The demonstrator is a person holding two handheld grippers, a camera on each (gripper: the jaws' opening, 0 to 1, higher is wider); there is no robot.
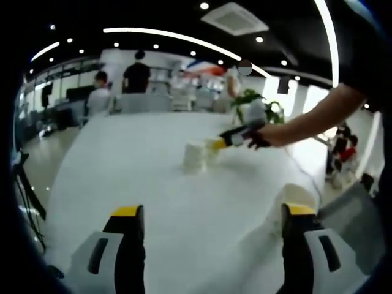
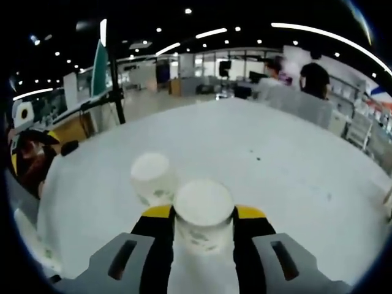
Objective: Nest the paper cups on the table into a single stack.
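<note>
While the right gripper clamps its two yellow-tipped jaws on an upside-down paper cup, base turned toward the camera, a second upside-down cup stands on the white table just beside it and a little farther on. Whether the two cups touch cannot be told from the right gripper view. In the left gripper view the same pair reads as pale cups out in the middle of the table, well away from its edges, with the right gripper reaching in at them from the right on a person's outstretched arm.

Nearer the left gripper, close to the table's right edge, a pale rounded shape sits just past its right jaw; it may be another cup, but it is too blurred to be sure. The left gripper's jaws stand wide apart with nothing between them, low over bare tabletop.

By the look of things the stacking is barely begun: one cup is gripped, none is visibly nested in another, and no stack stands yet. What seems left is to set the held cup over its neighbour, then gather in any remaining cup near the edge.

People and office furniture show beyond the far end of the table.
</note>
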